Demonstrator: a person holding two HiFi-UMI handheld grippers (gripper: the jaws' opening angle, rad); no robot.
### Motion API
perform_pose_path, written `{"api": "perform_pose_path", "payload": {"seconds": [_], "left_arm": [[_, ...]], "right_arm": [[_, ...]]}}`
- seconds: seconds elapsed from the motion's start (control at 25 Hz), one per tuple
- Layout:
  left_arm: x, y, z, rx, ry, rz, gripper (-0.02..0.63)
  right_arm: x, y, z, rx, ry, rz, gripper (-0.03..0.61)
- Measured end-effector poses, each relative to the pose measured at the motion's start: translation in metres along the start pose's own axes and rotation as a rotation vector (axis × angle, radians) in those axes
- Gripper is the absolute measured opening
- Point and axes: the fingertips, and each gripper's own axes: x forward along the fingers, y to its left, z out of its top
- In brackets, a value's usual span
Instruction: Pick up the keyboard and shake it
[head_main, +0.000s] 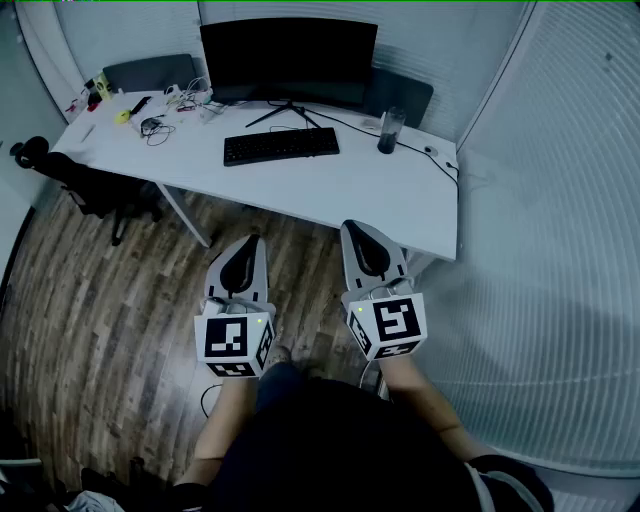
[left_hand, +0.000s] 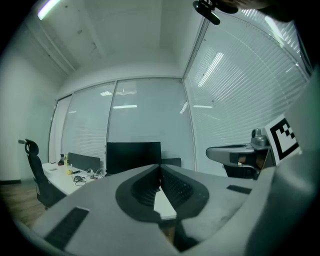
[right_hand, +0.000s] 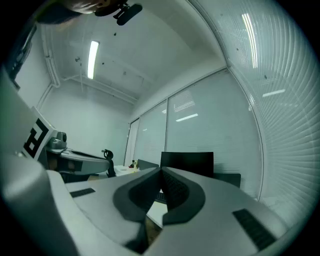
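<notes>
A black keyboard (head_main: 281, 146) lies flat on the white desk (head_main: 340, 185) in front of the dark monitor (head_main: 288, 58). Both grippers hang over the wooden floor, well short of the desk's front edge. My left gripper (head_main: 247, 240) is shut with nothing in it, its tip pointing toward the desk. My right gripper (head_main: 357, 228) is beside it, also shut and empty. In the left gripper view the closed left gripper (left_hand: 160, 167) frames the monitor (left_hand: 133, 156). In the right gripper view the closed right gripper (right_hand: 161, 172) points at the monitor (right_hand: 187, 163).
A dark tumbler (head_main: 388, 130) stands right of the keyboard. Cables and small items (head_main: 160, 108) clutter the desk's left end. A black office chair (head_main: 85, 185) sits at the left. Blinds-covered glass walls (head_main: 560, 200) close the room on the right.
</notes>
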Motion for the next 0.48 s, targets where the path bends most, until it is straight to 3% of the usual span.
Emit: {"api": "perform_pose_path", "payload": {"seconds": [0.24,0.48], "left_arm": [[0.007,0.004,-0.007,-0.007,0.013,-0.001,0.025],[0.021,0.036,-0.026,-0.049,0.012,0.028,0.027]], "right_arm": [[0.010,-0.004,-0.008,0.020,0.016,0.006,0.028],[0.030,-0.017,-0.030,0.021,0.039,-0.020,0.031]]}}
